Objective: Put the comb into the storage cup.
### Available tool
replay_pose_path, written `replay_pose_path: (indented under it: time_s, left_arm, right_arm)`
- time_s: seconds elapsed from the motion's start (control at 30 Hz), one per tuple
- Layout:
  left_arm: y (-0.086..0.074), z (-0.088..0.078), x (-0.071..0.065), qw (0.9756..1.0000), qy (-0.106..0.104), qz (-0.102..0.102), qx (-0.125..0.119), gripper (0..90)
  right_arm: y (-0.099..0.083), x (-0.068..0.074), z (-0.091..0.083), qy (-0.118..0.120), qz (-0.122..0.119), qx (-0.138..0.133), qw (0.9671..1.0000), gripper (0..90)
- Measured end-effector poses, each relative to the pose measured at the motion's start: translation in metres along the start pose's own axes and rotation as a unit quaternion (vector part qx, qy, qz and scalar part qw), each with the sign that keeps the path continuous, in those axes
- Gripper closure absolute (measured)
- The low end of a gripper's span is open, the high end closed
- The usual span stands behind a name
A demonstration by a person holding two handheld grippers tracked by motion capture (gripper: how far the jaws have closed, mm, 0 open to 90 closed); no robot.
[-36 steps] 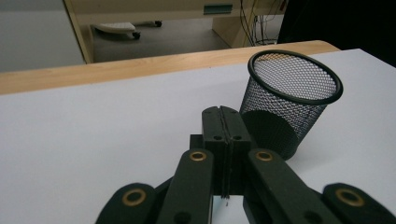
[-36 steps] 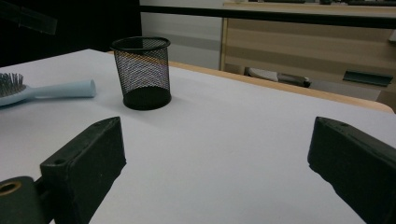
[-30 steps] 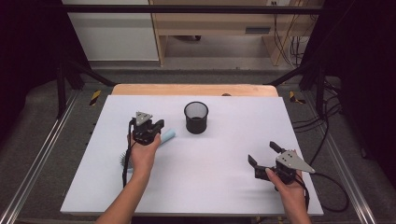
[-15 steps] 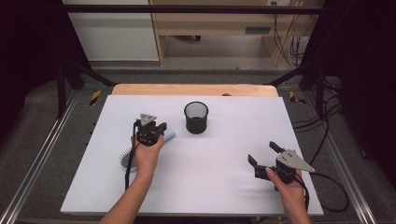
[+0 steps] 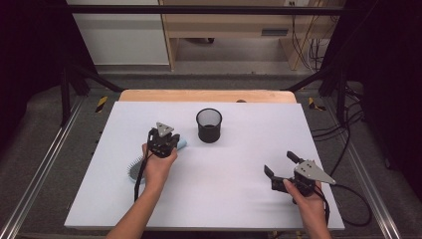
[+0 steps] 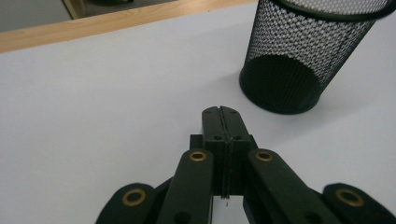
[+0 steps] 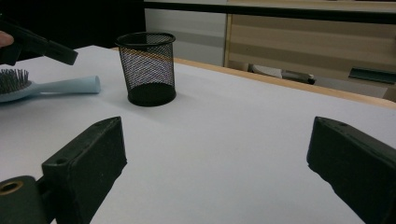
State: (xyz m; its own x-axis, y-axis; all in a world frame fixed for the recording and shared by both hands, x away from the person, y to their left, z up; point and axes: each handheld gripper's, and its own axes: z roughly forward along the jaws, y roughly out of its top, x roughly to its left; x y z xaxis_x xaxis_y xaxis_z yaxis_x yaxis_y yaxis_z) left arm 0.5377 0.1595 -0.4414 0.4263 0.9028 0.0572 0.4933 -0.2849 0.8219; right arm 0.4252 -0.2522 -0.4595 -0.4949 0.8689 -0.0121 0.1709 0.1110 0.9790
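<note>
Comparing this moment with the second before it, the left gripper [image 5: 164, 142] was found slightly nearer the table's far edge and closer to the black wire-mesh cylindrical cup [image 5: 209, 125], while the right gripper [image 5: 282, 169] was left unmoved near the near right corner. The left gripper's jaws were seen pressed flat together in the left gripper view, with nothing between them; the right gripper's jaws were held wide apart and empty. The pale blue plastic hairbrush [image 5: 137, 169] was left lying flat on the white table [image 5: 249, 154], towards its left side, its handle tip pointing at the cup and passing under the left gripper. Whether the gripper touched that handle could not be told. From this it was judged that the brush had not been gripped and that the hand was being repositioned over its handle. The cup's wall was seen as fine perforated metal on a solid round base; the brush head was oval with dark bristles, its handle smooth and rounded; the tabletop was matt, edged with light wood at the far side.
</note>
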Motion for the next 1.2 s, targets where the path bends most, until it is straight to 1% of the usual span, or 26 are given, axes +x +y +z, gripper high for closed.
replay_pose_path:
  time_s: [0.03, 0.1, 0.27, 0.33, 0.37, 0.47, 0.5, 0.6, 0.7, 0.73, 1.07, 1.2]
  left_arm:
    - [0.0, 0.001, 0.0, 0.9999, 0.004, 0.011, 0.003, 90.0]
    - [0.0, 0.003, 0.0, 0.9997, 0.006, 0.022, 0.01, 90.0]
    - [0.002, 0.009, 0.001, 0.9996, 0.004, 0.023, 0.017, 90.0]
    - [0.003, 0.011, 0.002, 0.9995, 0.004, 0.026, 0.019, 90.0]
    - [0.007, 0.012, 0.003, 0.9993, 0.006, 0.03, 0.022, 90.0]
    - [0.01, 0.015, 0.004, 0.9993, 0.005, 0.027, 0.023, 90.0]
    - [0.014, 0.017, 0.006, 0.9993, 0.001, 0.026, 0.026, 90.0]
    - [0.018, 0.022, 0.008, 0.9992, -0.002, 0.027, 0.03, 90.0]
    - [0.021, 0.026, 0.009, 0.9988, -0.007, 0.028, 0.04, 90.0]
    - [0.021, 0.027, 0.009, 0.9985, -0.009, 0.028, 0.047, 90.0]
    - [0.016, 0.039, 0.012, 0.9963, -0.015, 0.024, 0.081, 90.0]
    - [0.016, 0.041, 0.012, 0.9961, -0.014, 0.022, 0.085, 90.0]
  right_arm:
    - [0.0, 0.0, 0.0, 0.0, 0.0, 0.0, 1.0, 4.7]
    - [0.0, 0.0, 0.0, 0.001, -0.001, 0.0, 1.0, 4.8]
    - [0.0, 0.002, 0.001, 0.004, -0.003, 0.001, 1.0, 5.1]
    - [0.0, 0.002, 0.001, 0.006, -0.004, 0.001, 1.0, 5.2]
    - [0.0, 0.003, 0.001, 0.007, -0.005, 0.001, 1.0, 5.2]
    - [0.0, 0.004, 0.001, 0.009, -0.006, 0.001, 0.9999, 5.2]
    - [0.0, 0.004, 0.001, 0.009, -0.007, 0.0, 0.9999, 5.2]
    - [0.0, 0.005, 0.001, 0.01, -0.008, 0.0, 0.9999, 5.2]
    - [0.0, 0.006, 0.001, 0.012, -0.009, 0.001, 0.9999, 5.3]
    - [0.0, 0.006, 0.001, 0.012, -0.009, 0.001, 0.9999, 5.3]
    - [0.0, 0.006, 0.001, 0.013, -0.008, 0.002, 0.9999, 5.3]
    - [0.0, 0.006, 0.001, 0.013, -0.009, 0.003, 0.9999, 5.3]
